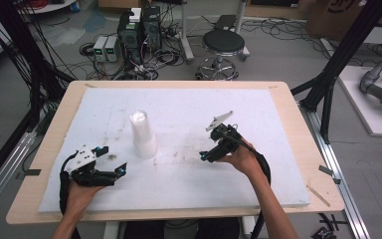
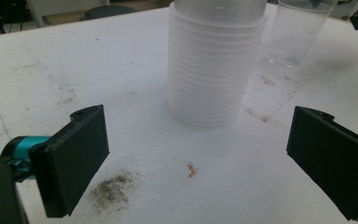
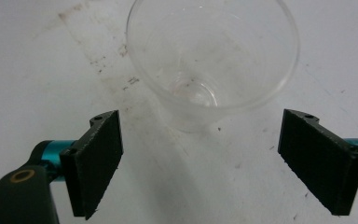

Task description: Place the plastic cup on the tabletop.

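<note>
My left gripper (image 1: 110, 160) rests low on the white foam sheet (image 1: 179, 189), jaws spread wide, aimed at the upright stack of plastic cups (image 1: 143, 134) just ahead (long axis vertical). My right gripper (image 3: 200, 163), jaws also released, tilts down over a single clear cup (image 3: 213, 60) standing mouth-up beyond the stack.

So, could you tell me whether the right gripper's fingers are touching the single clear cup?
Apart. In the right gripper view the right gripper is wide open, and bare white table surface shows between each finger and the single clear cup standing ahead of them.
</note>
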`<state>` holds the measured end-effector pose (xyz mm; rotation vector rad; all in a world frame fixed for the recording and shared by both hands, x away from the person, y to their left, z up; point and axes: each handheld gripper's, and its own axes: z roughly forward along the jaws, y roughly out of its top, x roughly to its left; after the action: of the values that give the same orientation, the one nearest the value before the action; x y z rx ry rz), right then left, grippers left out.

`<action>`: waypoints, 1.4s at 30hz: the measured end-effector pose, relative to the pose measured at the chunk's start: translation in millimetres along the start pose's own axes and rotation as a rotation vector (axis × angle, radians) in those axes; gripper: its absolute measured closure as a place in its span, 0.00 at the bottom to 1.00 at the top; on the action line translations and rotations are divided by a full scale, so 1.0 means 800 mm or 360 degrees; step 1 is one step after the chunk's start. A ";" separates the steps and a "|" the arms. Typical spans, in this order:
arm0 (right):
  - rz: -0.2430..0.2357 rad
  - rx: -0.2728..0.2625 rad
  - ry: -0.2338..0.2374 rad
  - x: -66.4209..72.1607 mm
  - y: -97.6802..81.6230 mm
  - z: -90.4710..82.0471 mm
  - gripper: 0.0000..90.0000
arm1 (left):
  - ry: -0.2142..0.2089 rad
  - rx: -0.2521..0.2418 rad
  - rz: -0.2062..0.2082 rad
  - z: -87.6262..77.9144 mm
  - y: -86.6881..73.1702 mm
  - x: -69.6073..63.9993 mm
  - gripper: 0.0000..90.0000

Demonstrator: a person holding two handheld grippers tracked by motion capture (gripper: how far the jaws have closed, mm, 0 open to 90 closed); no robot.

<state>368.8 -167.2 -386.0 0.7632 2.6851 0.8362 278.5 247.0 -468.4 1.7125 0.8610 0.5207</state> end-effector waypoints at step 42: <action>0.0392 -0.0838 -0.0386 -0.011 -0.180 -0.040 0.16 | -0.0033 -0.0088 0.0013 -0.011 -0.005 -0.002 0.06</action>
<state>305.2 -287.8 -442.9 0.9880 2.0465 1.3365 269.9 251.8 -469.4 1.6687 0.8179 0.5271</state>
